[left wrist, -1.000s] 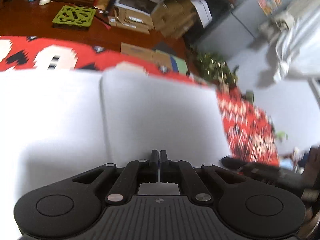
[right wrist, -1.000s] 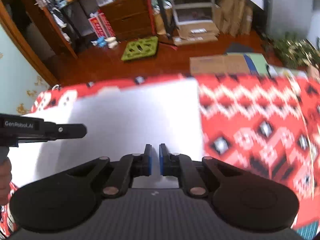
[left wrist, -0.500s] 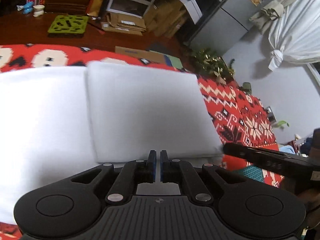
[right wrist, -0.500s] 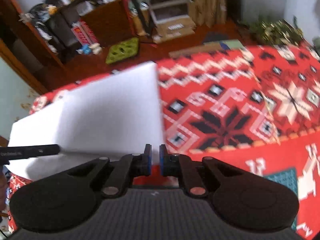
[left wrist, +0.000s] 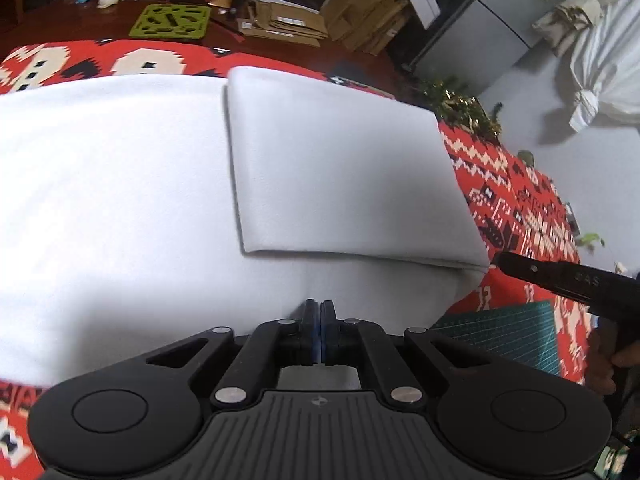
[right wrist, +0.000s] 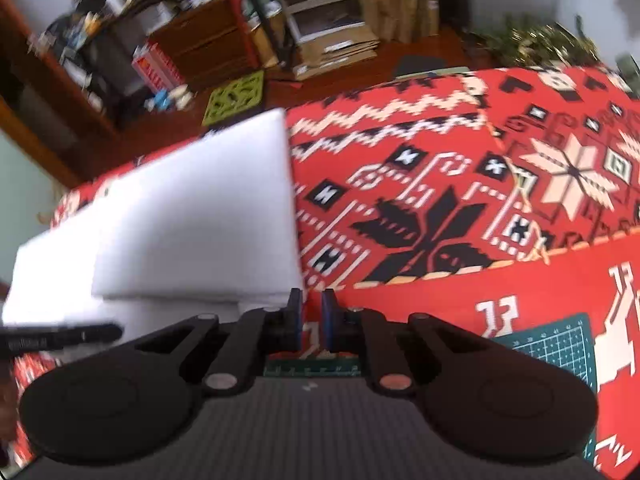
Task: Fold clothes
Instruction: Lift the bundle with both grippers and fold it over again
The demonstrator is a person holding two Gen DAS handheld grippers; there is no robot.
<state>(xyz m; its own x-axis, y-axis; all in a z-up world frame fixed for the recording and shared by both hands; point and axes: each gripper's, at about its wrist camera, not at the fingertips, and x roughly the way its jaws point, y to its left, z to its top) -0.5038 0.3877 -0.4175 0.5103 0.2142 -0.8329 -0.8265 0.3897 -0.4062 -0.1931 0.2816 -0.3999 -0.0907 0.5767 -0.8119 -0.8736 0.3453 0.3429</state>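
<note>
A red patterned cloth (right wrist: 460, 200) covers the work surface, with a green cutting mat (right wrist: 556, 348) at its near edge. Beyond lie a dark wood floor (left wrist: 80, 12), a lime-green mat (left wrist: 173, 20), flattened cardboard boxes (left wrist: 288, 24), shelving and a grey cabinet (left wrist: 480, 36). The white garment (left wrist: 120, 208) lies flat on the cloth, its right part folded over into a neat panel (left wrist: 344, 176) with a crisp near edge. The left gripper (left wrist: 320, 332) has its pads pressed together at the garment's near hem; whether fabric is pinched between them cannot be told. The right gripper (right wrist: 311, 320) sits at the fold's near right corner with a narrow gap between its pads, holding nothing. Compared with half a second ago, the right gripper's gap is slightly wider and the panel rests flatter on the layer beneath.
</note>
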